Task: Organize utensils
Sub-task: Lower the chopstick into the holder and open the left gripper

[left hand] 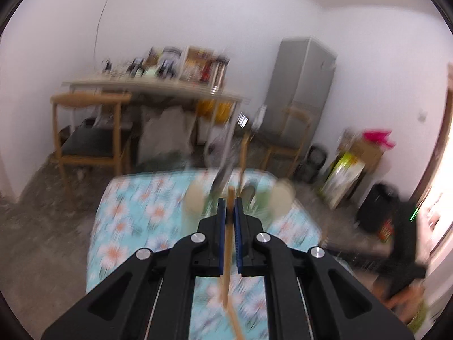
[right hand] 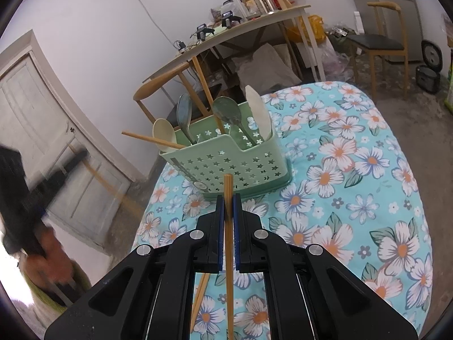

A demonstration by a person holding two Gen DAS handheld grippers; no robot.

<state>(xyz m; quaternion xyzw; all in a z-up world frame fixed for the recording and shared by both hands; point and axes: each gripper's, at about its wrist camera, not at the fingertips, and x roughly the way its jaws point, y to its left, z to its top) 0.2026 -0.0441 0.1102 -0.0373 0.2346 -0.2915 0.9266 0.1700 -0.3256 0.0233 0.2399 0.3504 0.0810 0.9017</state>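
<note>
A green star-holed utensil basket (right hand: 226, 164) stands on the flowered tablecloth (right hand: 354, 187). It holds several spoons (right hand: 226, 110) and two chopsticks (right hand: 150, 139). My right gripper (right hand: 228, 201) is shut on a wooden chopstick (right hand: 228, 243), just in front of the basket. My left gripper (left hand: 230, 204) is shut on another wooden chopstick (left hand: 228, 255); its view is blurred, with the basket (left hand: 235, 195) dimly ahead. The left gripper also shows blurred at the left of the right wrist view (right hand: 42, 198). More chopsticks (right hand: 199, 297) lie on the cloth under the right gripper.
A long table (right hand: 240, 31) cluttered with tools stands behind, with wooden chairs (right hand: 379, 42) beside it. A grey fridge (left hand: 303, 90), boxes (left hand: 345, 175) and a door (right hand: 56, 147) line the room. The tablecloth's edges drop to a grey floor.
</note>
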